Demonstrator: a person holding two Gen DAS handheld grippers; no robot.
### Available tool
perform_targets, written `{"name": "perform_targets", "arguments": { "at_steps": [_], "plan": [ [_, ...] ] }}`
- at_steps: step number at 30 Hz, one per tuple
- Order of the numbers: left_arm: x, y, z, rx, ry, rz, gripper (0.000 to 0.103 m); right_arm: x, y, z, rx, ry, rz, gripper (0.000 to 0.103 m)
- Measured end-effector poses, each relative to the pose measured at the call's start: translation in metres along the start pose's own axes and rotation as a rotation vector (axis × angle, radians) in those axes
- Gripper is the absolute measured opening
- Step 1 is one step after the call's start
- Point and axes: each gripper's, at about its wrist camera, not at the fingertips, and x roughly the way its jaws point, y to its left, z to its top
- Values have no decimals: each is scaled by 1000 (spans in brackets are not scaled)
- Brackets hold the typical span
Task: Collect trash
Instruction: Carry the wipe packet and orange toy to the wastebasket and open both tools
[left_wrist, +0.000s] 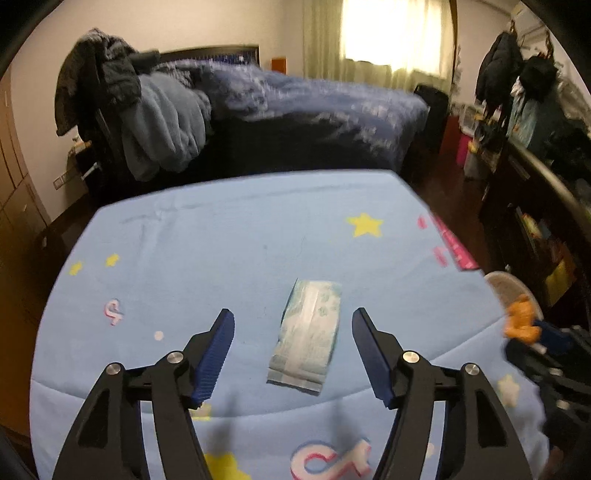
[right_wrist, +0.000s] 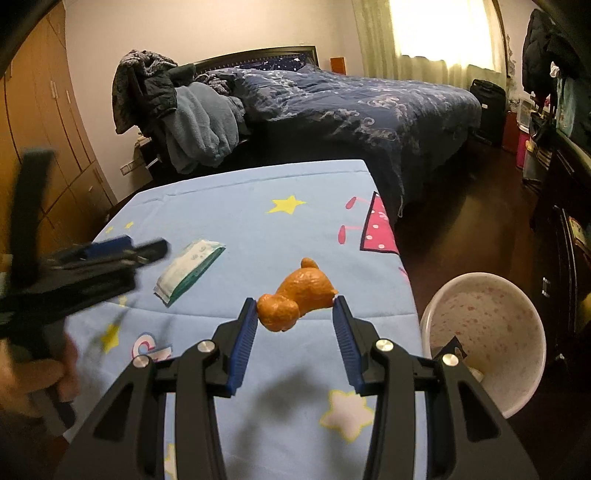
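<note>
My left gripper (left_wrist: 293, 321) hangs with its jaws apart, nothing pressed between them. A pale wrapper (left_wrist: 308, 338) lies flat on the blue sheet (left_wrist: 221, 240) in the lower middle of the left wrist view, in line with the gap between the jaws.

My right gripper (right_wrist: 294, 308) is clamped on an orange toy bear (right_wrist: 295, 295), pads against its two sides, in the middle of the right wrist view above the sheet. The sheet's right edge runs just right of the bear. Past that edge, at lower right, a white bin (right_wrist: 517, 402) stands on the dark floor (right_wrist: 461, 229), open side up.

The sheet's far edge crosses the upper middle of both views, with a dark blue bed (right_wrist: 351, 99) behind it. The cloth between wrapper and far edge holds only printed stars. Floor lies open to the right.
</note>
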Motion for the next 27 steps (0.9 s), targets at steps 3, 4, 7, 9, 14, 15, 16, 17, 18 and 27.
{"name": "perform_targets", "arguments": {
  "at_steps": [3, 4, 7, 9, 14, 15, 16, 17, 18, 27],
  "plan": [
    [27, -2, -1, 9, 56, 0, 67, 2, 2, 0, 0, 5, 10, 43],
    [34, -2, -2, 8, 72, -3, 67, 3, 2, 0, -2, 5, 9, 43],
    [46, -3, -4, 10, 92, -14, 64, 4, 3, 0, 3, 8, 13, 43],
    [45, -6, -5, 25, 79, -15, 47, 5, 1, 0, 7, 9, 11, 43],
    [35, -4, -8, 24, 79, -39, 42, 4, -2, -1, 19, 10, 15, 43],
    [30, -2, -10, 18, 68, -34, 42, 4, -3, -2, 20, 9, 16, 43],
    [27, -1, -9, 13, 62, -38, 42, 3, -4, -3, 22, 8, 17, 43],
    [21, 1, -9, 3, 52, -46, 42, 3, -4, -3, 24, 7, 18, 43],
    [16, 2, -9, -3, 42, -48, 42, 2, -5, -4, 26, 7, 20, 43],
    [-25, -32, 5, 57, -33, -114, 43, -13, -29, -11, 72, -15, 8, 43]
  ]
}}
